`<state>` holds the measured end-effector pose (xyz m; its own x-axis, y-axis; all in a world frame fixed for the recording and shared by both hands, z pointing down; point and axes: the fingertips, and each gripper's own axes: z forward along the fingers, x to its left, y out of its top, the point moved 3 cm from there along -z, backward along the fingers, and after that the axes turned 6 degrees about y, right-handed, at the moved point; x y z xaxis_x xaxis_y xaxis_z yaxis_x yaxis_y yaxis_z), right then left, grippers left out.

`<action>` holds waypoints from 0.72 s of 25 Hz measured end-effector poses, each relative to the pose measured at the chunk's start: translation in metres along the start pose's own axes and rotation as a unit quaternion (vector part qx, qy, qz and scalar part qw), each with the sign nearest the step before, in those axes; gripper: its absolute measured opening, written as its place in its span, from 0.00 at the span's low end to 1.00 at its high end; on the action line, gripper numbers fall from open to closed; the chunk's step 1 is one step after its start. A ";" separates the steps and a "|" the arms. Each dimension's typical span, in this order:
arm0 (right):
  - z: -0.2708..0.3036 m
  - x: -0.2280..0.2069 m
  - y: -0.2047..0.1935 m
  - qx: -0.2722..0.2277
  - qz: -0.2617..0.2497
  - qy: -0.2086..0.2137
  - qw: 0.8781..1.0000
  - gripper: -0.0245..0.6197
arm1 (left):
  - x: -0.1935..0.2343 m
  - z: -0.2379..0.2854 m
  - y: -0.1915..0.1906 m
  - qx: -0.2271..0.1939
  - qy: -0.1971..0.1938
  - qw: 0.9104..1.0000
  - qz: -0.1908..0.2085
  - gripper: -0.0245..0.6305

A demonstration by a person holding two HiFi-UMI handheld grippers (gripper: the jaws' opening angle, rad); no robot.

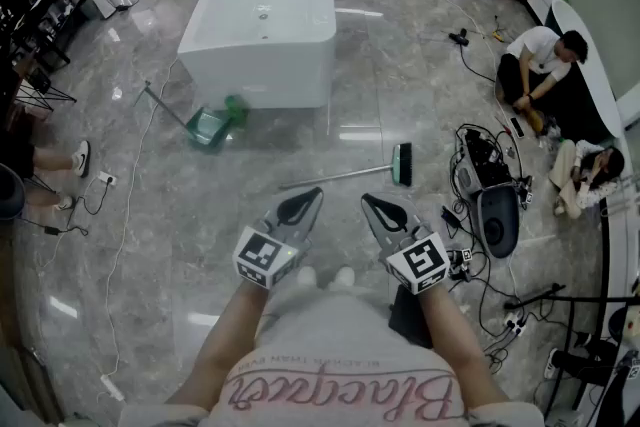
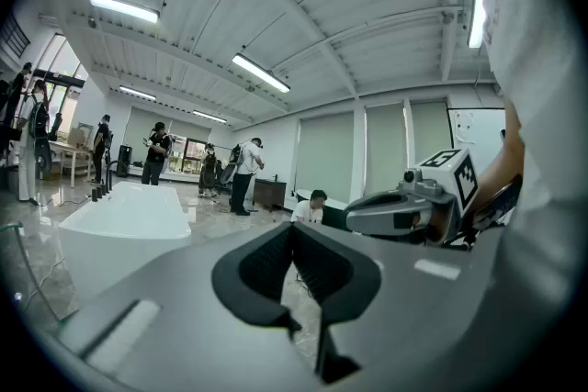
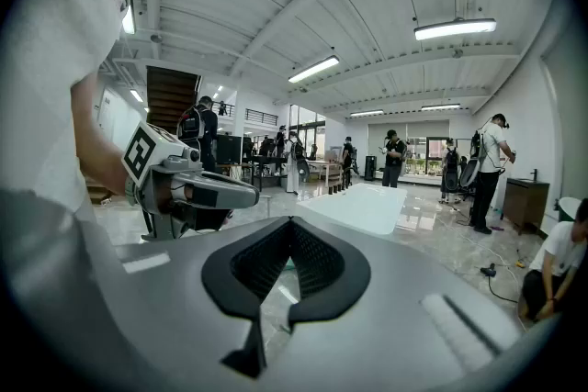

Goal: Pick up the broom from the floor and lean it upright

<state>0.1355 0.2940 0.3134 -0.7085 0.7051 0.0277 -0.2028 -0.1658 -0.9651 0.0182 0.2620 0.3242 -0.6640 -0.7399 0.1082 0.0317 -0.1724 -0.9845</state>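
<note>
The broom (image 1: 345,175) lies flat on the grey floor, with its long thin handle running left and its dark, green-edged head (image 1: 402,164) at the right. Both grippers hover side by side at waist height, short of the broom and apart from it. My left gripper (image 1: 309,198) is shut with nothing in it, and its tips meet in its own view (image 2: 294,227). My right gripper (image 1: 369,202) is likewise shut and empty (image 3: 292,223). Each gripper shows in the other's view: the right gripper (image 2: 404,211) and the left gripper (image 3: 197,188). Neither gripper view shows the broom.
A white bathtub (image 1: 265,10) stands beyond the broom, with a green dustpan (image 1: 210,126) at its near corner. Cables and dark equipment (image 1: 490,195) crowd the floor at the right, where two people sit (image 1: 535,65). A thin cable (image 1: 130,205) runs along the left.
</note>
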 end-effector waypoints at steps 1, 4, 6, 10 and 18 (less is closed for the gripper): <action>-0.001 0.000 -0.002 0.006 0.002 -0.001 1.000 0.04 | 0.000 0.000 0.002 -0.006 0.000 1.000 -0.001 0.04; -0.002 -0.001 -0.005 0.012 0.004 0.000 1.000 0.04 | -0.001 0.001 0.004 -0.012 0.001 1.000 -0.003 0.04; -0.001 -0.001 -0.003 0.009 0.001 0.001 1.000 0.04 | 0.000 0.000 0.004 -0.009 0.004 1.000 -0.003 0.04; -0.001 0.000 -0.002 0.001 -0.005 0.006 1.000 0.04 | -0.001 -0.001 0.001 -0.008 0.006 1.000 -0.006 0.04; -0.006 -0.003 -0.004 0.010 0.007 -0.001 1.000 0.04 | -0.003 0.002 0.001 -0.009 0.013 1.000 -0.010 0.04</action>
<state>0.1423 0.2960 0.3153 -0.7123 0.7017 0.0142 -0.2065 -0.1902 -0.9598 0.0218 0.2633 0.3235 -0.6841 -0.7185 0.1252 0.0036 -0.1750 -0.9846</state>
